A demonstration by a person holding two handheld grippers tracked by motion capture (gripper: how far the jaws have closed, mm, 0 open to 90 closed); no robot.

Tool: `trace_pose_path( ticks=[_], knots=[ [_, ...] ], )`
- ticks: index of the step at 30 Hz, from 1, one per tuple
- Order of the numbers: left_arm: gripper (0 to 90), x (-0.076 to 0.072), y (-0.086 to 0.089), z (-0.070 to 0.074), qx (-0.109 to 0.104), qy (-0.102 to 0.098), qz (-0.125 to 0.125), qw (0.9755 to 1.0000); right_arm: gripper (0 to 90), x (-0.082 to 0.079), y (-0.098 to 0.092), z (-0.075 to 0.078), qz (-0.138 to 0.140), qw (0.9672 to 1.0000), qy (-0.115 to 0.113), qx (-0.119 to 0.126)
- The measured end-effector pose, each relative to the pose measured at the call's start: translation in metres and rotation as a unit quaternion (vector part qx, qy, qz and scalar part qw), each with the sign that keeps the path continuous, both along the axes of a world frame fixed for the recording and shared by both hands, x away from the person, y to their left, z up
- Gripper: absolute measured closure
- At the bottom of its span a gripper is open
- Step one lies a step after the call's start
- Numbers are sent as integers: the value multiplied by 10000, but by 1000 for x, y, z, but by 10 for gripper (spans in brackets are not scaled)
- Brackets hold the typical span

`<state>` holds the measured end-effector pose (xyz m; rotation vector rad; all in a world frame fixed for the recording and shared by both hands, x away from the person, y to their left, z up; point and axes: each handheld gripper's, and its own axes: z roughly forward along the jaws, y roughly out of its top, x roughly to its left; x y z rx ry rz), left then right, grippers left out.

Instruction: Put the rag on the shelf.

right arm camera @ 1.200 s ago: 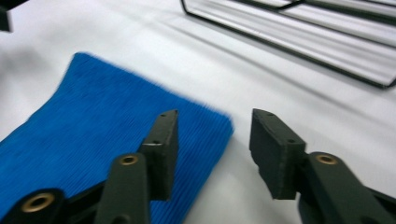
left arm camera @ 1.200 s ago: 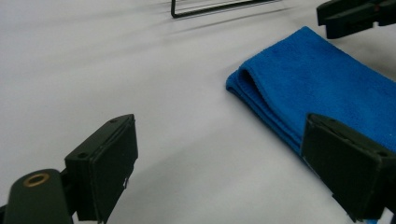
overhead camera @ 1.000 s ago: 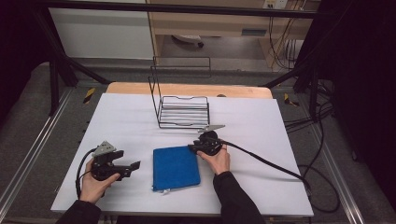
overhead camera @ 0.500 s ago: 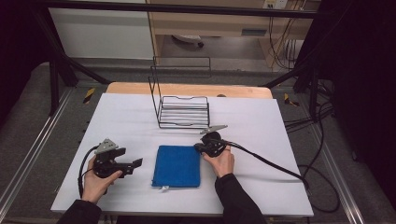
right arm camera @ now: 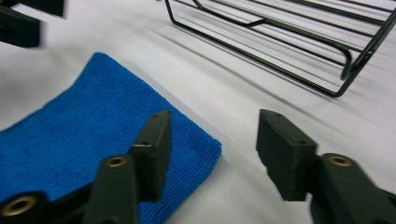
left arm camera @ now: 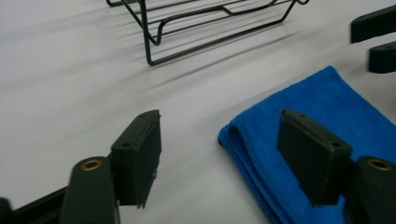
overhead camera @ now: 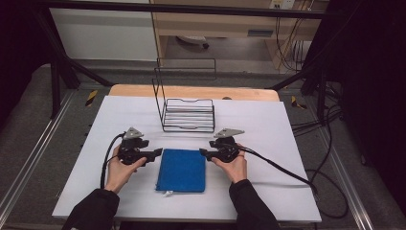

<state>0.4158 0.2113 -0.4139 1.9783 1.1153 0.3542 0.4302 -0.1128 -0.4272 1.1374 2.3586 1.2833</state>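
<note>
A: Now, from the high view, both hands have slid in on the towel [overhead camera: 181, 170], which lies folded flat on the counter [overhead camera: 287, 143] in front of the rack [overhead camera: 187, 114]. A second ago the left claw [overhead camera: 157, 154] sat well off to the left; now its tips are just beside the towel's top-left corner.

B: And the right claw [overhead camera: 204, 153] mirrors it at the top-right corner. The towel itself has shifted and squared up a bit.

A: Left claw view: jaws apart, they have just been closing, nothing pinched yet. One pad hangs over the towel's folded edge [left arm camera: 243, 144], the other over bare counter.

B: So that corner sits between them, ungripped. Released, I'd call it.

A: Right claw view: jaws have just been opening, and they stand parted. The towel's corner [right arm camera: 205, 149] lies near the left pad, not squeezed.

B: Released too, then. My read: both claws are lined up for a corner grab, perhaps to lift the towel toward the rack.

A: Agreed. Each needs to drop a touch and clench.
</note>
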Motion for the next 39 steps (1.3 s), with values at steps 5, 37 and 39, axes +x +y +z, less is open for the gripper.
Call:
trace_pose_path(
  ticks=[5, 37, 39],
  knots=[
    [433, 12, -14, -10, 103, 242, -63, 9996, 341, -5, -7, 2, 84, 10000, -11, 14],
    [826, 16, -32, -32, 316, 598, -362, 9971, 363, -7, -9, -12, 96, 9997, 223, 38],
    [830, 16, -32, -33, 345, 561, -373, 9971, 419, -4, -7, -15, 55, 9996, 267, 96]
  ],
)
